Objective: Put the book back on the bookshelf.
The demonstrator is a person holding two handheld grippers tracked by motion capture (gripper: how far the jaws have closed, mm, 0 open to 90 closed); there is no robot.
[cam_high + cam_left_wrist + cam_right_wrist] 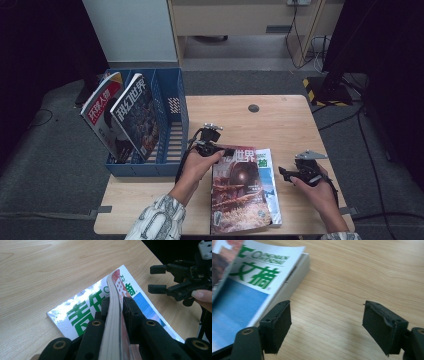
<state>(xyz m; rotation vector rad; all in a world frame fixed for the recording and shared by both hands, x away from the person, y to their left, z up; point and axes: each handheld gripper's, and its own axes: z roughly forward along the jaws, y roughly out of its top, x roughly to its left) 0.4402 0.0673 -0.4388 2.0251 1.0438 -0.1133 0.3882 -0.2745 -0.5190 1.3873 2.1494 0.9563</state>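
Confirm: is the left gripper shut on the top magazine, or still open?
Shut. In the left gripper view, the left gripper has both jaws pressed against the red magazine, its edge lifted off the green-titled magazine.

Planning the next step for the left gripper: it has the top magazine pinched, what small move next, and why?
Probably lift the left gripper a little to peel the red magazine off the blue-and-white magazine beneath it. Its jaws are already shut on the top edge, which bows upward in the left gripper view. The blue file rack to the left has a free slot. The right gripper hangs open beside the stack.
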